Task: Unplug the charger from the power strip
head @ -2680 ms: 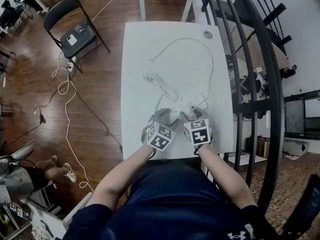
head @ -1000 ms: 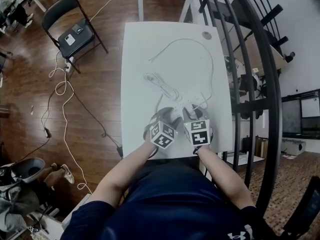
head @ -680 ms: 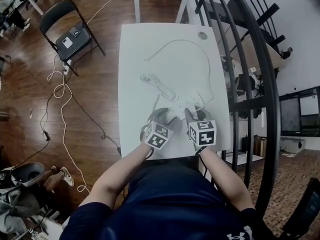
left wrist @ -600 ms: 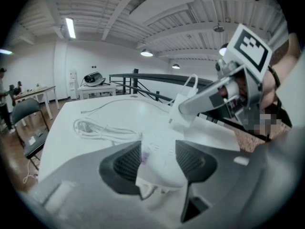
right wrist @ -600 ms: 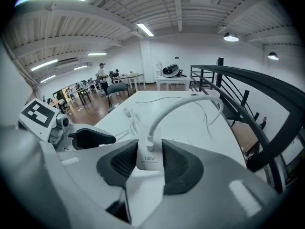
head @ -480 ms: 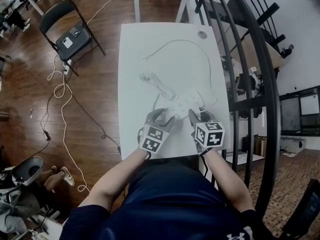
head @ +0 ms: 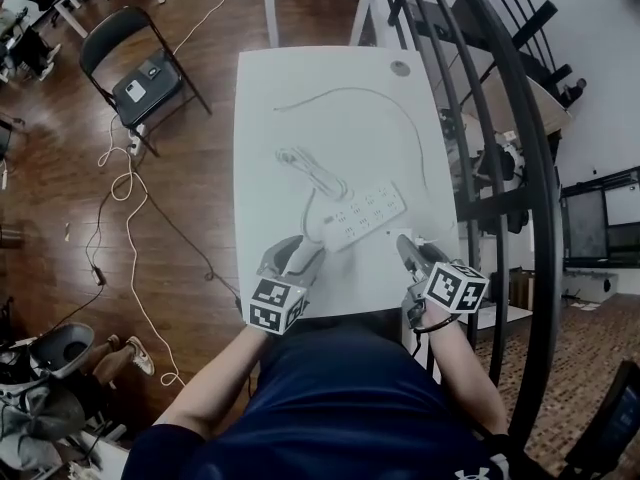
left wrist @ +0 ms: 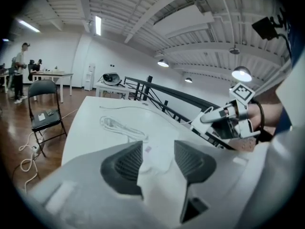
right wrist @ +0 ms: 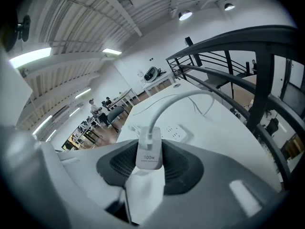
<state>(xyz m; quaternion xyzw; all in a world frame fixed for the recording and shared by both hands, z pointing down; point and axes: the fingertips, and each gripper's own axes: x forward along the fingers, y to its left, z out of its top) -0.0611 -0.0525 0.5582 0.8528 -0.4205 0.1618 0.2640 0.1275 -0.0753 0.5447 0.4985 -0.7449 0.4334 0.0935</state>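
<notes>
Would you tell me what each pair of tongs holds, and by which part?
Right tongs clamp the white charger by its two sides, cable end pointing away. Left tongs hold nothing; their jaws, just narrowing, stand apart and empty.

Head view: high up, facing steeply down on the white table [head: 270, 98]. Whole top in frame, wearer's torso at the bottom edge. Left gripper view: low, tight behind its own jaws, faces across the table to the far end, catches the right gripper [left wrist: 209, 119] at right. Right gripper view: equally tight, faces up the table at the power strip [right wrist: 174, 133]. All three share the tabletop; head and left also share the coiled cord [head: 312, 168] and the folding chair [head: 140, 63].
</notes>
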